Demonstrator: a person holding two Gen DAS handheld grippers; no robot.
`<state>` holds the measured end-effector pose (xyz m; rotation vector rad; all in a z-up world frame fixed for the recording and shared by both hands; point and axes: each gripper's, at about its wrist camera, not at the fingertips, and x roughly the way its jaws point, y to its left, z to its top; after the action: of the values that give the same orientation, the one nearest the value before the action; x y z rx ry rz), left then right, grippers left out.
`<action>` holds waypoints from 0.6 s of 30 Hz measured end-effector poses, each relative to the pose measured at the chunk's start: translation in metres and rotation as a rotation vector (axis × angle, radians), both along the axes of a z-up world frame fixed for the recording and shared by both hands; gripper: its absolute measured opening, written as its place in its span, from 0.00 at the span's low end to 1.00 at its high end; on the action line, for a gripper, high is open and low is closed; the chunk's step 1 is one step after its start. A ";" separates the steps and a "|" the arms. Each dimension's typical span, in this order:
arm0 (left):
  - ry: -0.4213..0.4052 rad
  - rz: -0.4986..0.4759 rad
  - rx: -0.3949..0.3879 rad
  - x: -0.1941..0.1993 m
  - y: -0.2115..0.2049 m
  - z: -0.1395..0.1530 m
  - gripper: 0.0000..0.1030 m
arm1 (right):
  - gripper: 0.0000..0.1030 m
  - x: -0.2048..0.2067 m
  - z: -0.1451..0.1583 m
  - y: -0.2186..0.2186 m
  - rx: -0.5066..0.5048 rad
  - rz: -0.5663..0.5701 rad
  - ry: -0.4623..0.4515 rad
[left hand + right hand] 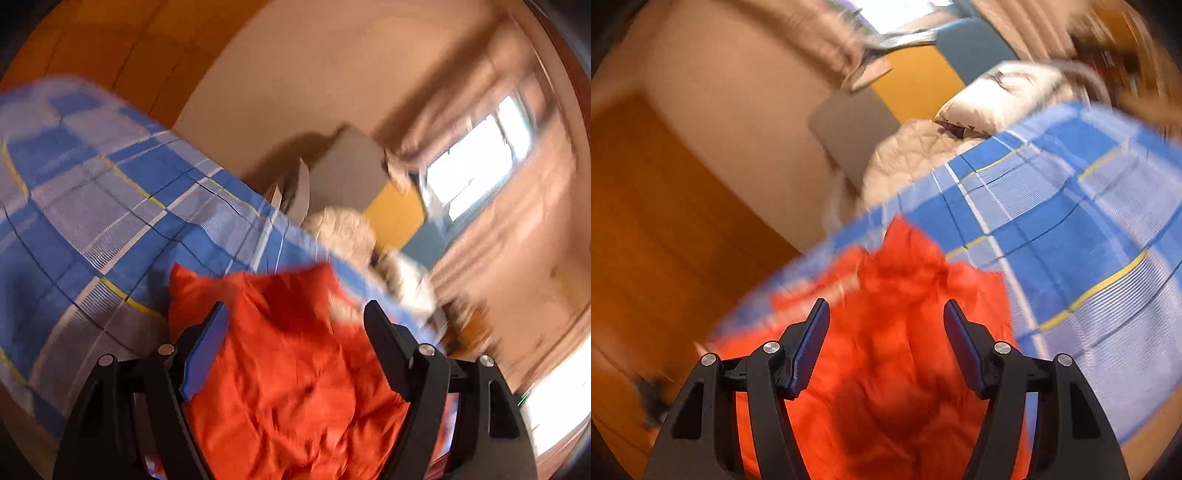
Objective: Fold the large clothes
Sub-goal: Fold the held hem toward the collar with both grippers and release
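Both wrist cameras look down along their fingers, close above the orange garment (288,369) on the blue plaid sheet (1071,229).

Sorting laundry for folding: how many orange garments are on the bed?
1: a crumpled orange puffy garment on the blue plaid bedsheet, between both open grippers' fingers. Others may be hidden.

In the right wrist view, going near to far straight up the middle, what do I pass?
right gripper → orange garment → blue plaid sheet → beige quilted fabric → grey panel → yellow panel
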<state>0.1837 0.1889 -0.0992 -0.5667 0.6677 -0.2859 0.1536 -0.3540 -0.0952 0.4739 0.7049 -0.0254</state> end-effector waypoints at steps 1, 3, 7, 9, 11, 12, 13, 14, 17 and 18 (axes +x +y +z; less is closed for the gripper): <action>-0.003 -0.018 0.073 -0.009 -0.017 0.002 0.72 | 0.57 0.001 0.000 0.011 -0.072 0.008 0.013; -0.012 -0.041 0.204 -0.025 -0.044 0.004 0.72 | 0.57 0.000 0.000 0.037 -0.252 0.008 0.053; -0.040 -0.105 0.400 -0.051 -0.100 0.006 0.73 | 0.57 0.000 -0.012 0.057 -0.330 0.006 0.110; -0.059 -0.160 0.384 -0.061 -0.117 0.010 0.74 | 0.57 0.000 -0.019 0.066 -0.340 0.032 0.114; -0.078 -0.230 0.352 -0.065 -0.132 0.012 0.78 | 0.57 0.007 -0.027 0.074 -0.382 0.055 0.139; -0.079 -0.245 0.361 -0.066 -0.139 0.013 0.79 | 0.57 0.008 -0.033 0.077 -0.412 0.061 0.151; -0.078 -0.265 0.384 -0.066 -0.147 0.012 0.79 | 0.57 0.012 -0.037 0.080 -0.432 0.063 0.160; -0.079 -0.291 0.417 -0.063 -0.158 0.009 0.79 | 0.57 0.014 -0.040 0.084 -0.445 0.064 0.171; -0.054 -0.345 0.502 -0.051 -0.181 -0.004 0.54 | 0.35 0.028 -0.050 0.088 -0.461 0.071 0.207; -0.035 -0.363 0.532 -0.047 -0.188 -0.008 0.42 | 0.32 0.031 -0.051 0.089 -0.452 0.069 0.211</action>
<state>0.1368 0.0013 -0.1075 0.0714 0.7753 -0.4363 0.1846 -0.2646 -0.1461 0.0117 0.8936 -0.1683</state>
